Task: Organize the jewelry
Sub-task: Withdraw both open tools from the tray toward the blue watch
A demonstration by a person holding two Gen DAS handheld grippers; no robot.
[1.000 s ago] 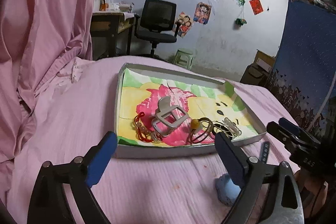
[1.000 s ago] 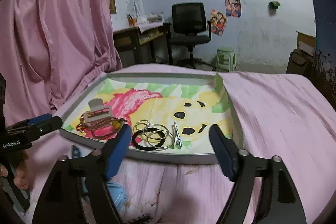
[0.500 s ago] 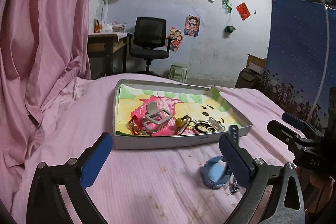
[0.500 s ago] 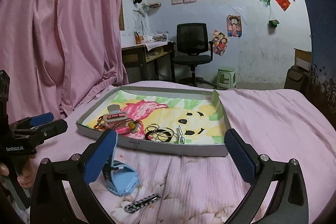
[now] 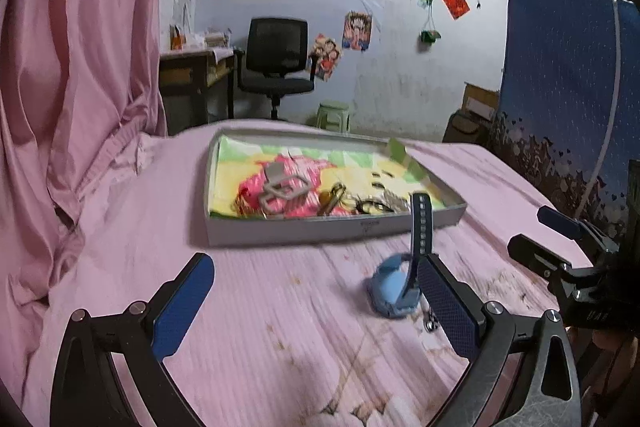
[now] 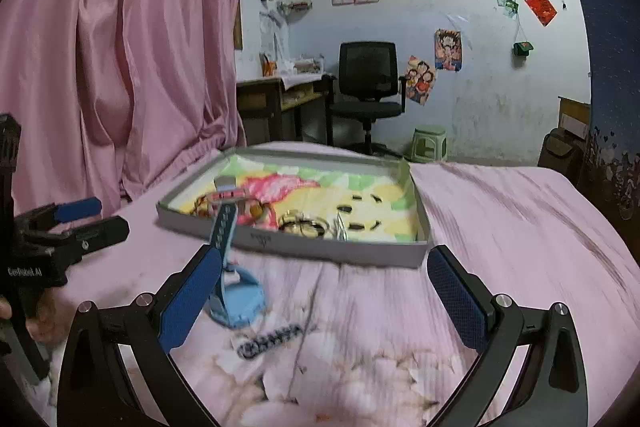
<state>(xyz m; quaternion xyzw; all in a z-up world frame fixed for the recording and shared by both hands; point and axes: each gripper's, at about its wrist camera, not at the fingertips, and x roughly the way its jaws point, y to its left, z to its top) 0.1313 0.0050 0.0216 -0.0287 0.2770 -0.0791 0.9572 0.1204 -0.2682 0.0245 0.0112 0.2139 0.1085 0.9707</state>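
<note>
A grey shallow box (image 5: 332, 227) (image 6: 332, 251) with a colourful cartoon lining lies on the pink bed. It holds a grey watch (image 5: 284, 187), beaded bracelets and metal rings (image 6: 304, 223). A light blue watch (image 5: 394, 285) (image 6: 238, 297) with its strap standing up lies on the sheet in front of the box. A small dark chain (image 6: 268, 339) lies beside it. My left gripper (image 5: 316, 307) is open and empty above the sheet. My right gripper (image 6: 324, 295) is open and empty, and also shows in the left wrist view (image 5: 560, 243).
A pink curtain (image 5: 80, 67) hangs along the left. A blue cloth (image 5: 560, 87) hangs on the right. Beyond the bed stand a desk (image 6: 276, 99), a black office chair (image 6: 368, 87) and a green stool (image 6: 430, 143).
Both grippers have pulled back from the box and risen. The blue watch and the chain have come into fuller view in front of the box.
</note>
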